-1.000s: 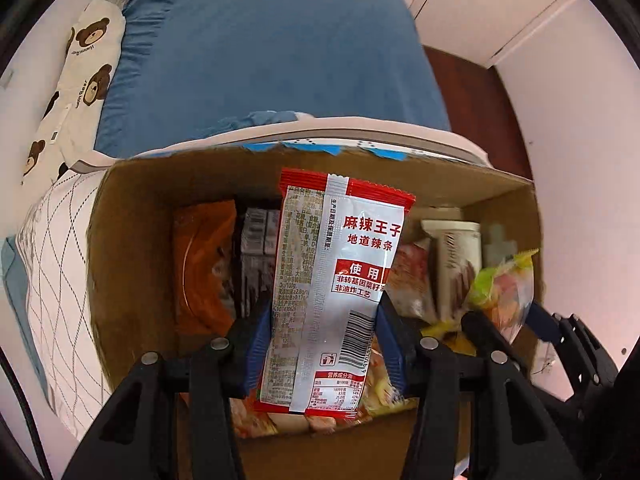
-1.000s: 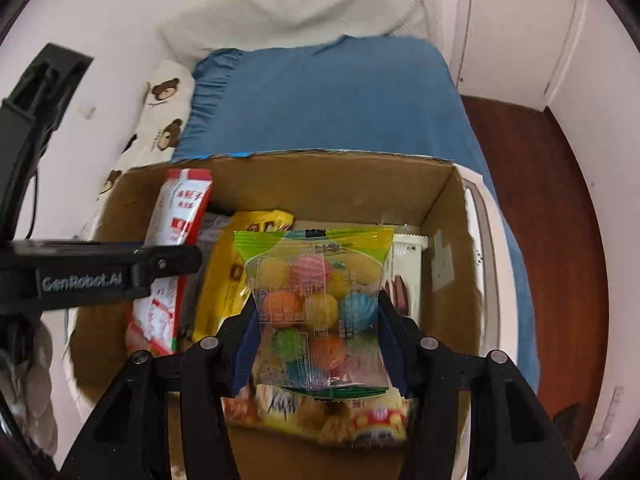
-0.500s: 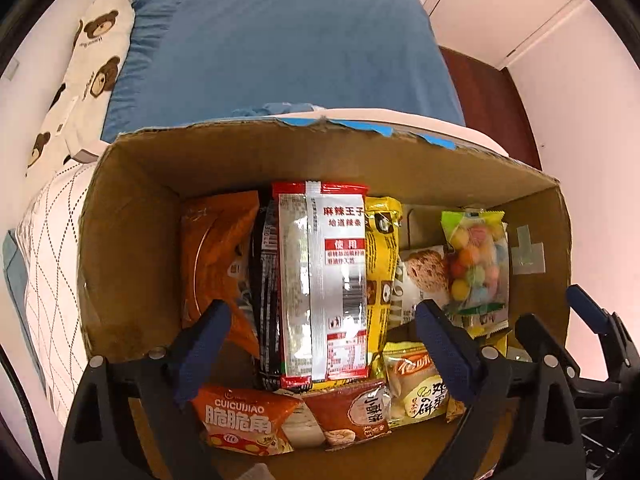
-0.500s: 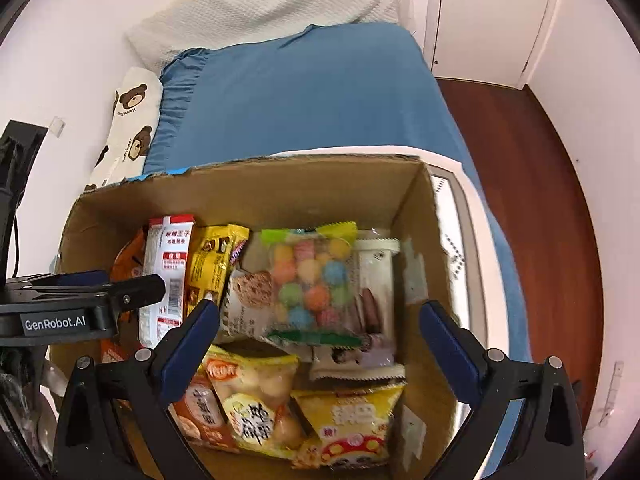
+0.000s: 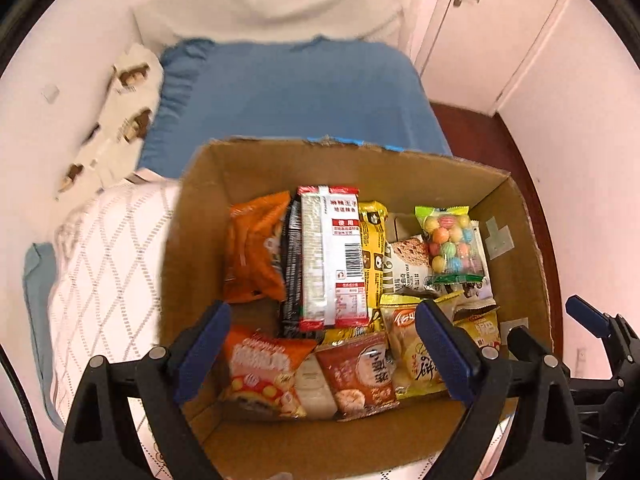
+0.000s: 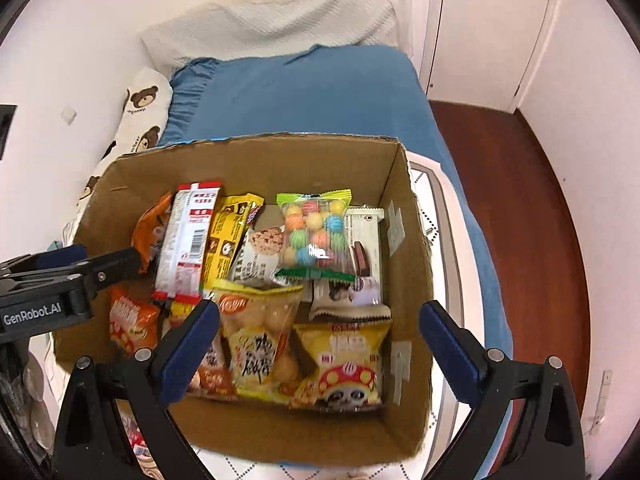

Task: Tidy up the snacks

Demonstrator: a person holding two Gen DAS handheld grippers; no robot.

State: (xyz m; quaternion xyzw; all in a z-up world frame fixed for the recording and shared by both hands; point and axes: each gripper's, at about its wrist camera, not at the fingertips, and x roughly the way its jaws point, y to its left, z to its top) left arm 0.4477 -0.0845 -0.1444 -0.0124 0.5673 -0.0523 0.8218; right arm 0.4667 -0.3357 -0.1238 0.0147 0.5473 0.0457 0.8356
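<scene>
Left wrist view. Bkgd: blue bed (image 5: 292,92) at 12 o'clock, white door (image 5: 480,20) at 1, quilted cover (image 5: 108,248) at 9. Cardboard box (image 5: 200,216) fills centre, open top. My left gripper (image 5: 322,350) hangs over the box's near edge, fingers spread wide, nothing between them. Task item: red-white spicy strip pack (image 5: 334,256) lies in the box at 12 from the gripper, flat on other packs, long axis running 12–6, red top seal toward 12. Orange bag (image 5: 256,252) just beside it at 9; yellow pack (image 5: 374,256) touching its 3 o'clock side. Candy-ball bag (image 5: 452,244) at 1–2, green header toward 12, long axis also 12–6. My right gripper's tip shows at 4, edge of frame.

Right wrist view. Bkgd: same bed (image 6: 312,92) at 12, brown floor (image 6: 520,208) at 3, bear-print pillow (image 6: 140,104) at 10. My right gripper (image 6: 318,344) sits above the box's (image 6: 404,240) near half, fingers wide apart, empty. Candy-ball bag (image 6: 316,236) at 12 from it, resting on a white wafer pack (image 6: 366,256) and a cookie pack (image 6: 260,256). Strip pack (image 6: 188,236) at 10–11, top tilted slightly toward 1. Left gripper (image 6: 138,258) enters from 9, its tip near the orange bag (image 6: 150,228).

Judgement: both items look placed; the box rows read as orderly. For any tidy-up, left arm is nearer the strip pack, right arm nearer the candy bag; both would approach along each pack's 12–6 axis.
</scene>
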